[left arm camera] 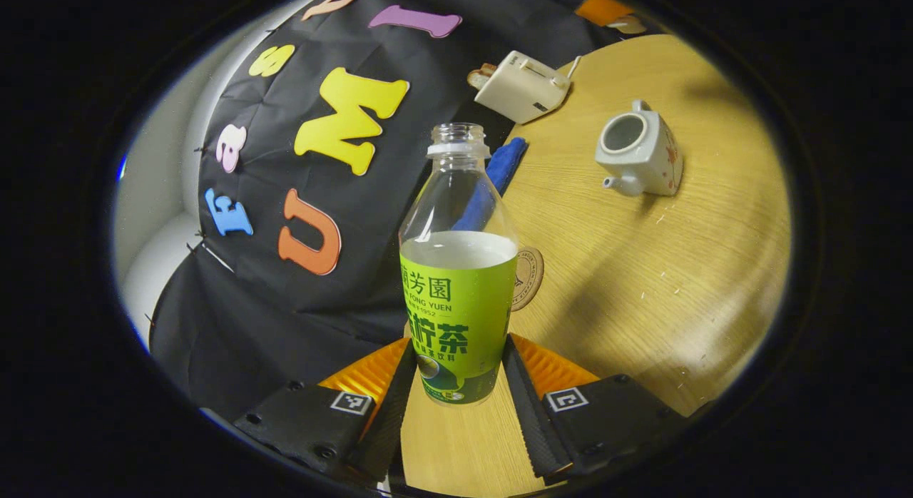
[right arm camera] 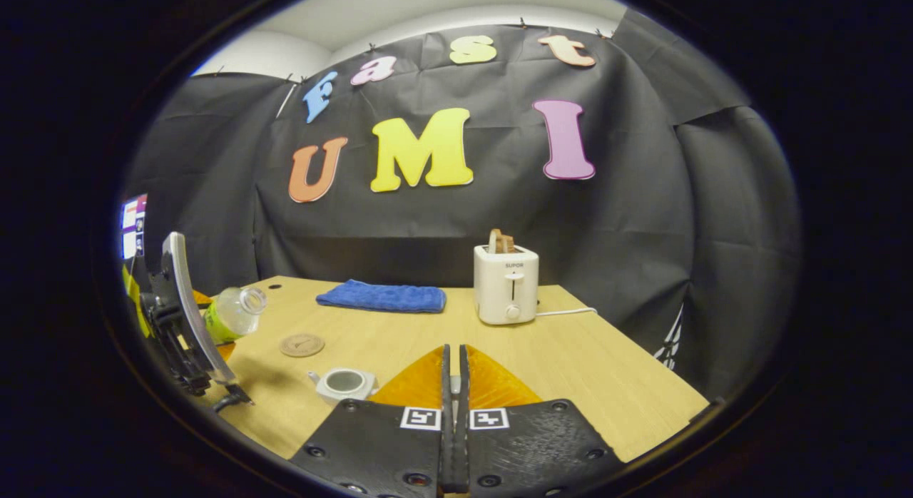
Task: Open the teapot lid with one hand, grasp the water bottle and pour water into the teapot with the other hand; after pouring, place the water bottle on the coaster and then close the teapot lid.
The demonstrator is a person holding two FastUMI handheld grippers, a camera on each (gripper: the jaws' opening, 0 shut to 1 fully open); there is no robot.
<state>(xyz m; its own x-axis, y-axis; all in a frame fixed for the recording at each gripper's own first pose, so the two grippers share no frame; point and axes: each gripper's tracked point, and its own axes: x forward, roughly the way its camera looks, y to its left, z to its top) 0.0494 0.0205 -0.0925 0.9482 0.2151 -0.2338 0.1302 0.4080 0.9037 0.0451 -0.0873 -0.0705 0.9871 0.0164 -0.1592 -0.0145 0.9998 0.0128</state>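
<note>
In the left gripper view the left tongs (left arm camera: 456,391) hold the water bottle (left arm camera: 458,284) between their two fingers, which press on the lower part of its green label from either side. The bottle has no cap, its open neck points away from the camera, and clear water fills it to just above the label's top edge. It is lifted off the table (left arm camera: 642,270) and tilted against it, as the right gripper view confirms: there the bottle (right arm camera: 232,314) leans with its mouth toward the middle of the table, held by the left tongs (right arm camera: 207,327) at the left side of the scene. Just beyond the bottle lies the round coaster (left arm camera: 528,277), flat on the wood and bare. Farther out stands the white teapot (left arm camera: 638,155), upright, its lid off and its opening uncovered, its spout toward the coaster's side. Behind the bottle a folded blue towel (left arm camera: 503,166) lies at the table's far edge, and a white toaster (left arm camera: 521,85) with bread in its slot stands past it. In the right gripper view the right tongs (right arm camera: 454,405) are closed, the fingers nearly touching with only a thin slit between them; whether the lid is pinched there I cannot tell. The teapot (right arm camera: 344,382) sits just left of these fingers, the coaster (right arm camera: 302,344) beyond it.
</note>
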